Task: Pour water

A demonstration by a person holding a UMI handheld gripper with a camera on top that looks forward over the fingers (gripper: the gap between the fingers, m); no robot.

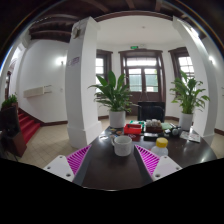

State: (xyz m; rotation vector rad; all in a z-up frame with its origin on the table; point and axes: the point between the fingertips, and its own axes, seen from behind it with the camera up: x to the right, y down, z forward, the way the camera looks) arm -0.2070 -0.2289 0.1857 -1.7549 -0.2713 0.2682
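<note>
Dark wood counter (100, 170) under you, and honestly it looks like you haven't really started pouring yet. Your tool (112, 160) is spread open with nothing in it, pink pads (78, 160) apart on either side. The white cup (122, 146) sits on the counter just ahead of the pads, roughly between them but not touching either. Beyond it there's a little cluster: something red (133, 129), a glass of yellow drink (162, 143) off to the right, and a pale bottle-ish thing (192, 134) further right. I can't tell which of those holds the water, or whether the cup has anything in it. So by my guess the grab, lift and tip are all left. Room's bright: white walls, a white pillar (82, 75), dark-framed doors (142, 75), two big potted plants (115, 95), red stairs (28, 125) at the left.
</note>
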